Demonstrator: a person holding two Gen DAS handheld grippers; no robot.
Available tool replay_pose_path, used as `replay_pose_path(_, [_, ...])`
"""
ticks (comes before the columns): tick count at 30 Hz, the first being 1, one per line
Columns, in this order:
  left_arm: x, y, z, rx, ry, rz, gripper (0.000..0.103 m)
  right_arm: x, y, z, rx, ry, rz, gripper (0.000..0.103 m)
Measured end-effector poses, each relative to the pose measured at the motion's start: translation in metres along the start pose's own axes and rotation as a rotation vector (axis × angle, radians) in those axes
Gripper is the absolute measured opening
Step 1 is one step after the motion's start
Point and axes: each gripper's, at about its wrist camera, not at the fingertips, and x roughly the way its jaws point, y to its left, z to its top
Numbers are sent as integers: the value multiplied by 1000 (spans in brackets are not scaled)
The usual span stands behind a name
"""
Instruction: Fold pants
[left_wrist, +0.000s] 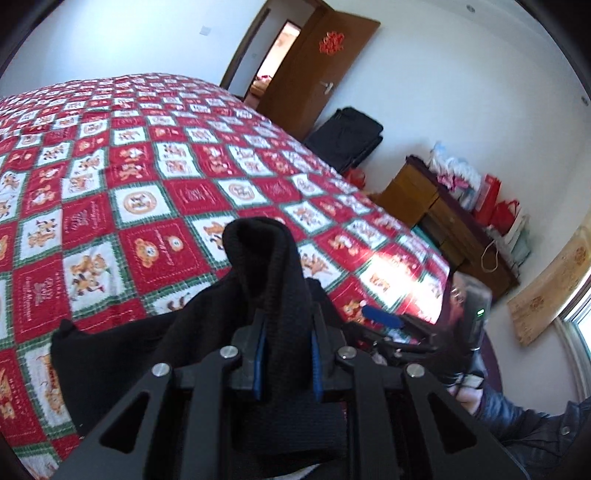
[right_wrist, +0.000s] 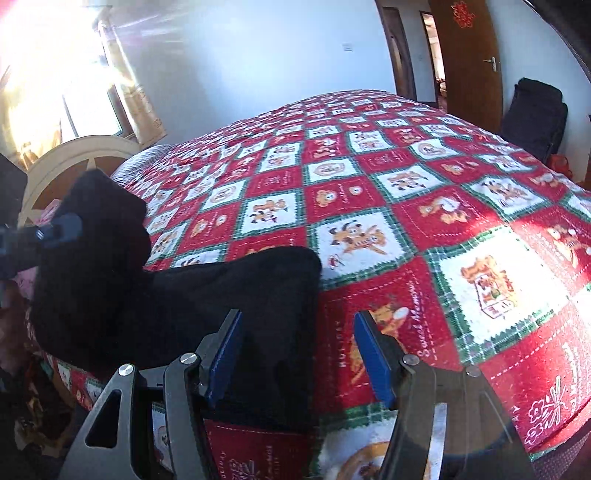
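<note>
The black pants (left_wrist: 266, 258) lie at the near edge of the bed. My left gripper (left_wrist: 286, 325) is shut on a bunched fold of the pants and holds it above the quilt. In the right wrist view the pants (right_wrist: 236, 288) spread in a dark heap on the quilt, and the left gripper (right_wrist: 62, 229) shows at far left gripping the raised end. My right gripper (right_wrist: 299, 332) is open, its blue pads on either side of the pants' right edge, not closed on the cloth. The right gripper also shows in the left wrist view (left_wrist: 384, 319).
The bed carries a red, white and green cartoon quilt (left_wrist: 155, 158), also in the right wrist view (right_wrist: 406, 177). A wooden dresser with bags (left_wrist: 443, 210), a black suitcase (left_wrist: 343, 140) and an open brown door (left_wrist: 310, 70) stand beyond. A headboard (right_wrist: 74, 155) is at left.
</note>
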Motion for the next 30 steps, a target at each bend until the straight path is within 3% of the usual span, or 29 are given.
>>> replay_pose_path(6, [41, -17, -6, 56, 87, 35, 21, 3, -11, -3, 50, -15, -5, 63])
replay_pose_path(9, [54, -25, -7, 118, 94, 88, 24, 5, -19, -4, 91, -17, 0, 63])
replay_pose_path(10, [55, -26, -7, 111, 97, 69, 25, 5, -21, -4, 105, -22, 0, 63])
replay_pose_path(13, [47, -30, -3, 79, 63, 5, 37, 3, -27, -4, 127, -46, -2, 63])
replay_pose_path(14, [41, -33, -2, 89, 42, -11, 46, 3, -27, -4, 130, -49, -3, 63])
replay_pose_path(16, [28, -40, -1, 122, -7, -12, 53, 1, -27, -4, 135, -56, 1, 63])
replay_pose_path(19, [9, -34, -5, 134, -57, 48, 62, -6, -28, -3, 153, -74, 12, 63])
replay_pose_path(23, [-10, 9, -19, 38, -106, 155, 69, -23, -17, 4, 161, -104, 95, 63])
replay_pose_path(28, [-15, 52, -47, -8, -111, 353, 72, -12, 15, 1, 97, 0, 165, 63])
replay_pose_path(30, [-14, 66, -57, -38, -102, 377, 73, 1, 23, -3, 74, 48, 147, 63])
